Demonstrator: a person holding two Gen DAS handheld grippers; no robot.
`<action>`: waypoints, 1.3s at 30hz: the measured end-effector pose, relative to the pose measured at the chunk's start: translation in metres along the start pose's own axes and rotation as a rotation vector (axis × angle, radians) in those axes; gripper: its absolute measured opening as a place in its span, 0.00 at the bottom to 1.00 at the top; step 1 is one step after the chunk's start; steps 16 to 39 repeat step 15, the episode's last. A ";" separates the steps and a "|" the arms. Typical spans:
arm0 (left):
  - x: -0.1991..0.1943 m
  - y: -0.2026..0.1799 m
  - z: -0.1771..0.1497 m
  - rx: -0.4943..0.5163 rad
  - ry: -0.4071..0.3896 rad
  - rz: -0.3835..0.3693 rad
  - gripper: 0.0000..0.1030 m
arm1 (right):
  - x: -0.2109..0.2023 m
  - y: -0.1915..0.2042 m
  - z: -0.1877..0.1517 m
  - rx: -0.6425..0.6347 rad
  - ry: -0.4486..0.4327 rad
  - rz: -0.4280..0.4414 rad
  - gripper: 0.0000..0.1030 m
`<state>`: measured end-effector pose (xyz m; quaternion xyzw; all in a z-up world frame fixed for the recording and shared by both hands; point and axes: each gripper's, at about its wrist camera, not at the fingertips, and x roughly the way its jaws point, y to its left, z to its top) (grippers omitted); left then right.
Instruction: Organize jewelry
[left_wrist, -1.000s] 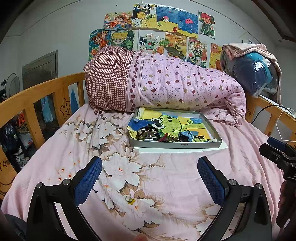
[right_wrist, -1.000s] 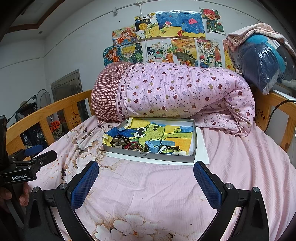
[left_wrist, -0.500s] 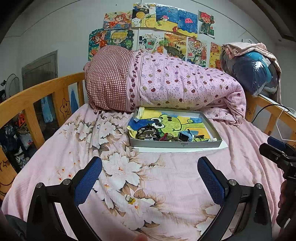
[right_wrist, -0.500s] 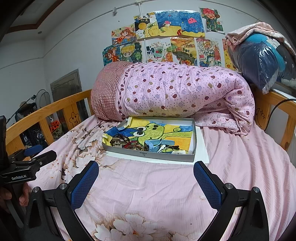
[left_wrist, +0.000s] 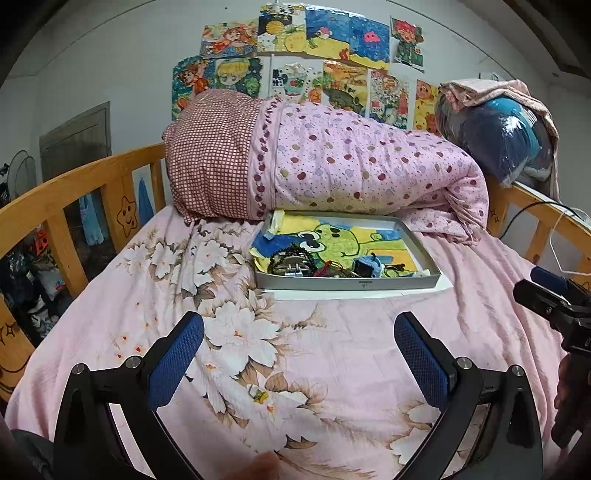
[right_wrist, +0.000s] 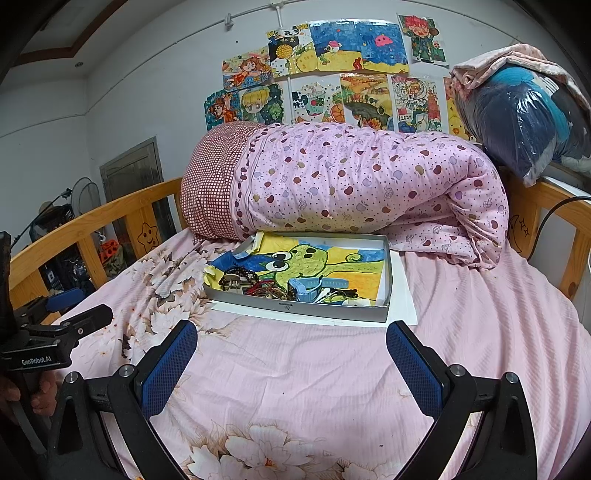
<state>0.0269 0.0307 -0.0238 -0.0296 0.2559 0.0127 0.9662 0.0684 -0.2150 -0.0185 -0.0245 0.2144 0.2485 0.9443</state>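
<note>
1. Left tongs (left_wrist: 298, 332) — spread wide, nothing between the blue pads; positioned above the floral bedsheet (left_wrist: 229, 332), well short of the tray.
2. Right tongs (right_wrist: 291, 343) — also spread wide and empty; positioned above the pink part of the sheet, near the tray's front edge.
3. Tray (right_wrist: 332, 314): shallow grey box, sits on a white sheet of paper (right_wrist: 404, 295) on the bed, its back edge touching the rolled quilt (right_wrist: 369, 177). A frog drawing (right_wrist: 306, 262) lines the tray floor.
4. Jewelry (right_wrist: 258, 284): heaped along the tray's front wall. Dark bead bracelet (left_wrist: 291, 254) at front-left corner; light-blue strap item (right_wrist: 310, 288) approx. mid-front, possibly a watch — resolution too low to confirm. Remaining pieces are tangled and can't be told apart.
5. Cross-view: right tongs visible at the right edge of left wrist view; left tongs at the left edge of right wrist view, gripped by a hand (right_wrist: 22, 395).
6. Surroundings: wooden bed rail (left_wrist: 74, 192), drawings on wall (right_wrist: 332, 74).
</note>
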 end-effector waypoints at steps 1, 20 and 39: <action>0.000 -0.001 0.000 0.008 -0.002 0.003 0.98 | 0.000 0.000 0.000 0.000 0.001 0.001 1.00; -0.002 -0.003 0.002 0.037 -0.013 0.005 0.98 | 0.000 -0.001 0.000 0.003 0.007 0.000 1.00; -0.002 -0.003 0.002 0.037 -0.013 0.005 0.98 | 0.000 -0.001 0.000 0.003 0.007 0.000 1.00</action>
